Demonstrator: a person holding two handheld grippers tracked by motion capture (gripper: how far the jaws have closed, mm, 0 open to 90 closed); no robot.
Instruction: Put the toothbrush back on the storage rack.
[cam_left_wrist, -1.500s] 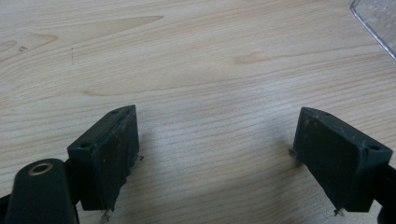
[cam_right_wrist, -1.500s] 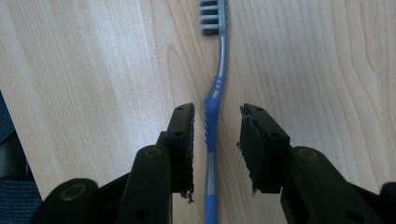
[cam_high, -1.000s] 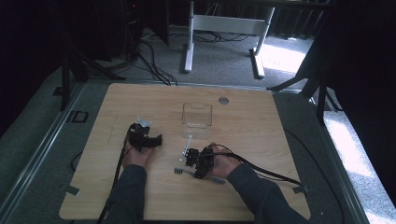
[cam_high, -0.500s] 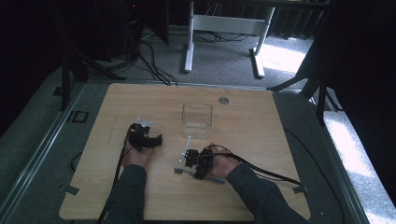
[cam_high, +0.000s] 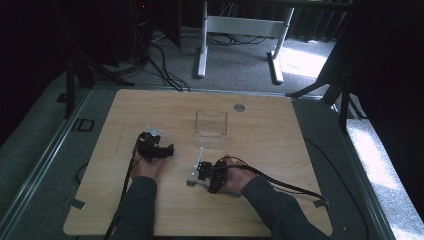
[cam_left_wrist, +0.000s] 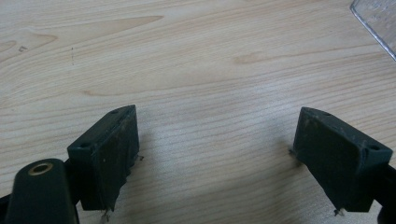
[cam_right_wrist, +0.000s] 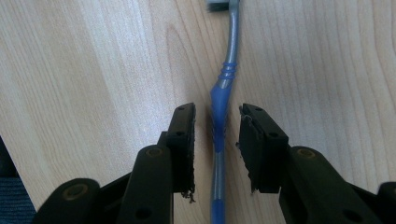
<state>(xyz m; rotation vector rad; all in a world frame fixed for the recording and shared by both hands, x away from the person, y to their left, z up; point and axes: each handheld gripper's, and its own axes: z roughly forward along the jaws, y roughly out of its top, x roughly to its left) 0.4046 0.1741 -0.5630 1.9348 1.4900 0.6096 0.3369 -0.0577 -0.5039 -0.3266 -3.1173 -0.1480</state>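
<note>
The toothbrush (cam_right_wrist: 219, 116) lies flat on the bench (cam_right_wrist: 93, 70) between the jaws of the right tongs (cam_right_wrist: 217, 140), which stand partly open and clear of it; the left tongs (cam_left_wrist: 224, 154) gape wide and empty. It looks light, stiff and slick, best pinched at the thicker blue grip. Its long axis runs straight away from the right tongs, bristle head at the far end.

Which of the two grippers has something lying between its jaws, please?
The right gripper: a blue toothbrush lies on the table between its jaws, a gap visible either side. The left gripper stands wide open over bare wood.
</note>
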